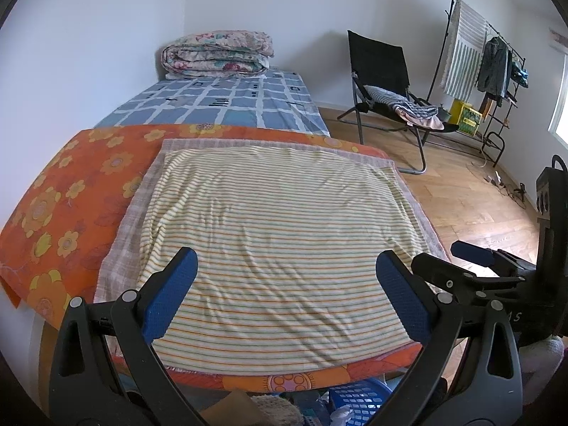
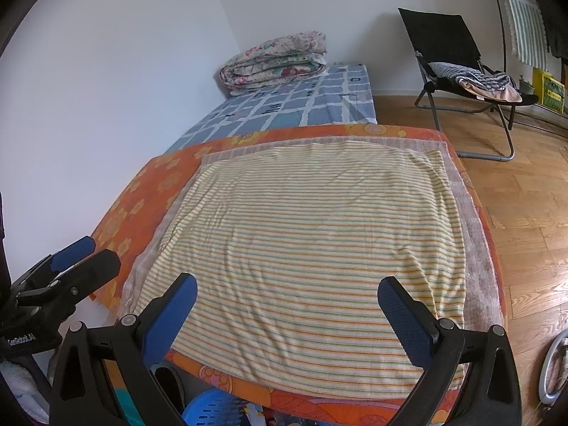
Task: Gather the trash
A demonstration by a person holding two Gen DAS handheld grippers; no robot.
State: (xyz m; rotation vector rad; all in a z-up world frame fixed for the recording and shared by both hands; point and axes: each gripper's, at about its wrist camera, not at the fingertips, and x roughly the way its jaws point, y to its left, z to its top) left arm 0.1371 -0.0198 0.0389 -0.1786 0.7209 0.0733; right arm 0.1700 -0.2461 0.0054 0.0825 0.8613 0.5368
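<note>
My left gripper [image 1: 285,284] is open and empty, held over the near edge of a striped yellow cloth [image 1: 280,234] spread on an orange flowered table cover [image 1: 64,206]. My right gripper [image 2: 287,314] is open and empty over the same cloth [image 2: 301,241]. The right gripper also shows at the right of the left wrist view [image 1: 472,262]; the left gripper shows at the left of the right wrist view [image 2: 71,259]. No loose trash shows on the cloth. A blue perforated basket [image 1: 358,397] sits under the table edge, also in the right wrist view [image 2: 209,408].
A bed with a blue checked sheet [image 1: 227,103] and a folded floral quilt [image 1: 216,55] lies beyond the table. A black folding chair [image 1: 383,81] with clothes and a clothes rack [image 1: 497,71] stand on the wooden floor [image 1: 472,206] at right. Cables lie on the floor.
</note>
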